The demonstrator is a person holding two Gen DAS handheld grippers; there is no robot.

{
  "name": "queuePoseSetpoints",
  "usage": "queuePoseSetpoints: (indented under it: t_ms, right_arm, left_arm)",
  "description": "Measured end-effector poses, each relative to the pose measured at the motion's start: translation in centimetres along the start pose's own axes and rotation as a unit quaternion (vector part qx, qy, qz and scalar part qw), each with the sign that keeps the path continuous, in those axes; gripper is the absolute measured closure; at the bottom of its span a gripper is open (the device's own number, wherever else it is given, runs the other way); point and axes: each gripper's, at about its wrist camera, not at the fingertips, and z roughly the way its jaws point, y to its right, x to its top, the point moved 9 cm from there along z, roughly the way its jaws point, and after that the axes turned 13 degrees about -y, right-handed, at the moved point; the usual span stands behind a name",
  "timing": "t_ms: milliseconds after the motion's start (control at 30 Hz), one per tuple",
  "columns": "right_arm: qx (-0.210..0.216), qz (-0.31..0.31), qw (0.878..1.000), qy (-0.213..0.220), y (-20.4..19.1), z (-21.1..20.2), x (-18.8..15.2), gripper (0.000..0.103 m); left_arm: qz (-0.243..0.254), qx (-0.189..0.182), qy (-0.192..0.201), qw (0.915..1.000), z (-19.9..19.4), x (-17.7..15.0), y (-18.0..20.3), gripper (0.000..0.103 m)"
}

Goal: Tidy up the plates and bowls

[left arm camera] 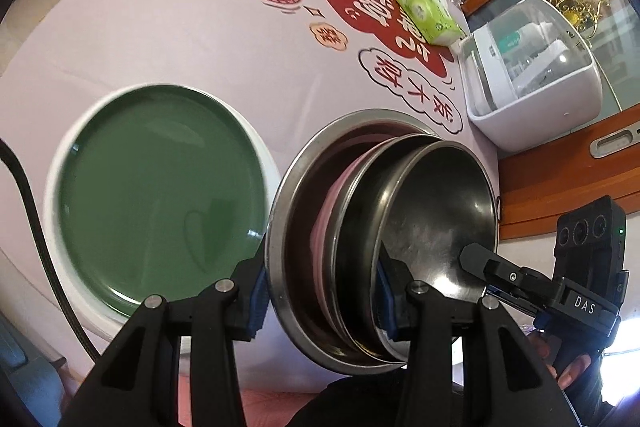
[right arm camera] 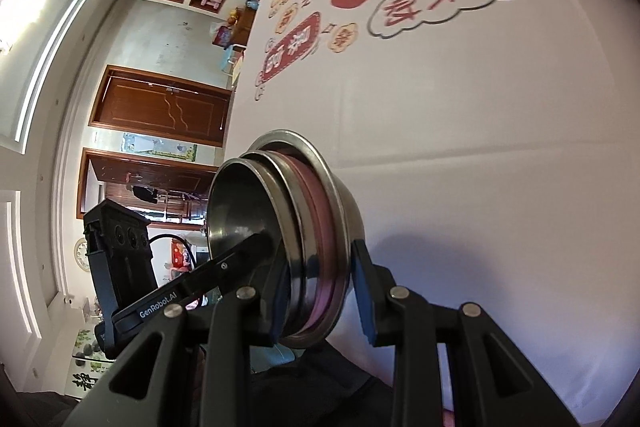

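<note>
Bowls point(left arm camera: 384, 251) nested and tilted, rims clamped by both left gripper point(left arm camera: 320, 291) and right gripper point(right arm camera: 320, 291), could slide apart near the tabletop's point(left arm camera: 200, 39) edge.

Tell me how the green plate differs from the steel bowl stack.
The green plate is one flat ceramic dish lying on the table; the steel bowl stack is several nested deep metal bowls, tilted and clamped by both grippers. The plate is untouched. Both are round.

Bright daylight, heavy fisheye bending and dark corners, slight motion blur throughout.
</note>
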Motion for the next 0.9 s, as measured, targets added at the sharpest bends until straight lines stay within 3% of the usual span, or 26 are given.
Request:
queuePoseSetpoints:
  t_ms: [467,900]
  right_arm:
    - [0.001,0.006,1.0,0.004,-4.8,5.5,1.0,0.074]
    - [-0.017,0.047,0.999,-0.004,-6.8,10.7,0.9,0.074]
  left_arm:
    - [0.011,0.007,-0.002,0.9999,-3.3,1.8,-6.5,0.061]
    - [0.021,0.005,-0.035,0.9992,-3.6,2.9,-12.6,0.061]
